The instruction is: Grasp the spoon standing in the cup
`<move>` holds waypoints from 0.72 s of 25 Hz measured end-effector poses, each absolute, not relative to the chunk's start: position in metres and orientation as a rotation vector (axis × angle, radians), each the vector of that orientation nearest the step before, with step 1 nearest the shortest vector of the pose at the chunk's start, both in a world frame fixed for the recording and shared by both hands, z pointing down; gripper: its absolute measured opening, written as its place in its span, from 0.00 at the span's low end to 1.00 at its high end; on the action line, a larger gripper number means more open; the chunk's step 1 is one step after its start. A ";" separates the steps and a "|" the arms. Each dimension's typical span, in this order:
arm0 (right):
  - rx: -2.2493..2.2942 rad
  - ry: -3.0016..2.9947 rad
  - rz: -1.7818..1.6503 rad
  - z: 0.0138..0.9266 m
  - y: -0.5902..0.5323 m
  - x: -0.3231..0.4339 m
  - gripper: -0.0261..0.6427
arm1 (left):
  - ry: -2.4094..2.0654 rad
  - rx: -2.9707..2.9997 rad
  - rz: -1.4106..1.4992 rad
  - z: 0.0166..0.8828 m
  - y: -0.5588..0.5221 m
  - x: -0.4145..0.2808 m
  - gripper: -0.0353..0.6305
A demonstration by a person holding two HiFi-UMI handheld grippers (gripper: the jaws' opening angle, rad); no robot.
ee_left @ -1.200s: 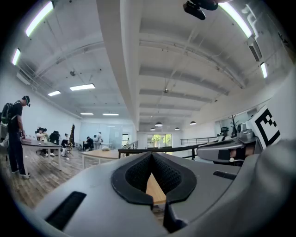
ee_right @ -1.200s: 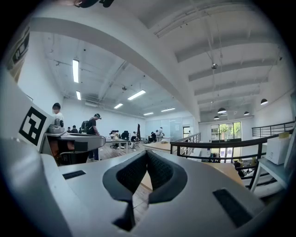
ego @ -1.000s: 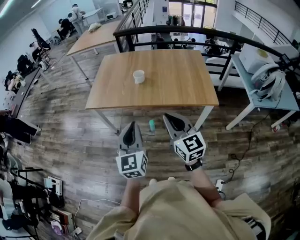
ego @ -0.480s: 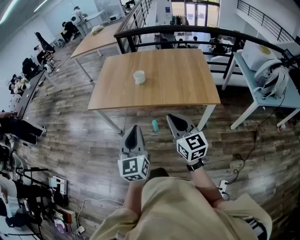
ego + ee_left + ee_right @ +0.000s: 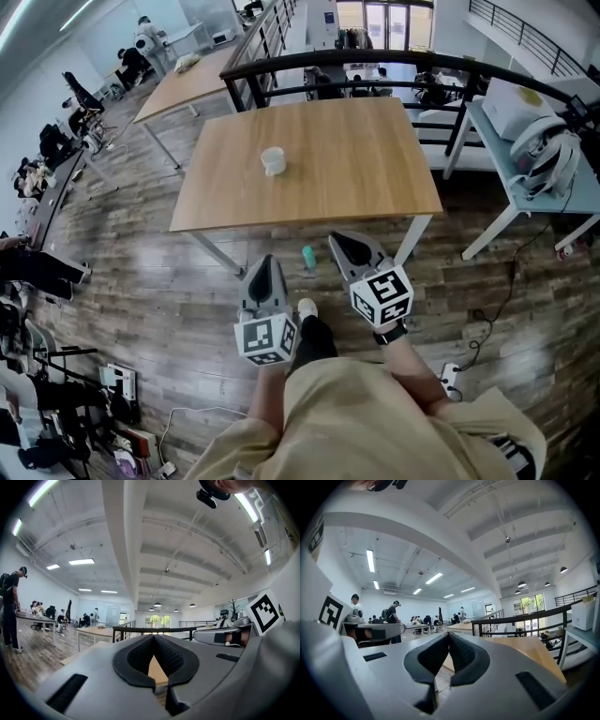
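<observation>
Head view: the cup (image 5: 273, 160) sits on the worktop (image 5: 356, 159). I can't make out the spoon in it. My left gripper (image 5: 263, 275) and right gripper (image 5: 349, 249) hang well short of the cup.

Left gripper view: fingers (image 5: 138, 656) together, nothing between.

Right gripper view: fingers (image 5: 433, 656) together, empty.

By my reckoning, the whole approach and grasp remain.

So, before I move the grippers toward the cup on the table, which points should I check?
1. Cup upright on the table: ok.
2. Spoon visible in the cup: cannot tell, too small from here.
3. Left gripper empty: ok, jaws together.
4. Right gripper empty: ok, jaws together.
5. Jaws open for a grasp: not ok.
6. Grippers within reach of the cup: not ok, both are over the floor, short of the table's near edge.
</observation>
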State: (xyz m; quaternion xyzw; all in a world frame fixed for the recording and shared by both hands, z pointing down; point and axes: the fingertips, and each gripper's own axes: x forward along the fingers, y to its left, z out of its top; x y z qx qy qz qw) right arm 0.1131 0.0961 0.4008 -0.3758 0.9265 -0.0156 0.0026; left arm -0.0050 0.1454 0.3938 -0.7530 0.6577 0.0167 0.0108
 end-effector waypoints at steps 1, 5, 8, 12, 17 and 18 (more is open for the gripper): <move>-1.182 2.912 -0.053 0.405 0.089 0.111 0.06 | 2.053 -2.357 0.053 0.398 0.137 -0.007 0.07; -1.211 2.922 -0.064 0.410 0.054 0.101 0.06 | 2.038 -2.392 0.067 0.404 0.097 -0.014 0.07; -1.224 2.923 -0.058 0.408 0.017 0.087 0.06 | 2.016 -2.403 0.084 0.399 0.059 -0.025 0.07; -1.226 2.945 -0.049 0.406 -0.034 0.063 0.06 | 2.017 -2.403 0.116 0.393 0.006 -0.047 0.07; -1.238 2.944 -0.012 0.391 -0.097 0.023 0.06 | 1.988 -2.411 0.130 0.383 -0.058 -0.081 0.07; -1.231 2.951 -0.004 0.389 -0.109 0.014 0.06 | 1.985 -2.414 0.132 0.381 -0.070 -0.087 0.07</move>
